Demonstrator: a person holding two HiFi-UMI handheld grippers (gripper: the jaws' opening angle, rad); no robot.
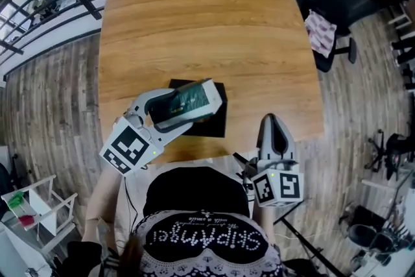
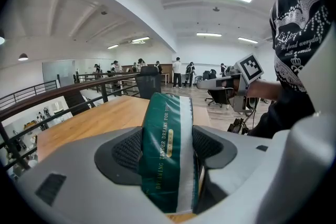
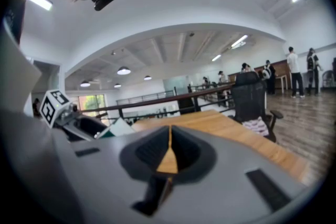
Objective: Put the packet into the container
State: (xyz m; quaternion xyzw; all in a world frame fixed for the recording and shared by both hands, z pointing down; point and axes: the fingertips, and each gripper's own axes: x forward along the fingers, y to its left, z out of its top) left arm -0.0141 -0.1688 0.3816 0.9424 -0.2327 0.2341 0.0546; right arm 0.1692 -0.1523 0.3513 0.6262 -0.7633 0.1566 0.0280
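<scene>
A green and white packet (image 1: pixel 189 100) is clamped between the jaws of my left gripper (image 1: pixel 188 107), held above a flat black container (image 1: pixel 214 121) near the table's front edge. In the left gripper view the packet (image 2: pixel 167 152) stands on edge between the two dark pads, filling the gap. My right gripper (image 1: pixel 273 133) rests over the table's front right edge, apart from the container, with its jaws closed together and nothing between them. In the right gripper view the jaws of the right gripper (image 3: pixel 169 157) meet along a thin line.
The wooden table (image 1: pixel 201 29) stretches away bare beyond the container. A black office chair (image 1: pixel 337 3) with a patterned cloth stands at the right. Railings (image 1: pixel 52 3) run along the left and far side. The person's torso sits against the front edge.
</scene>
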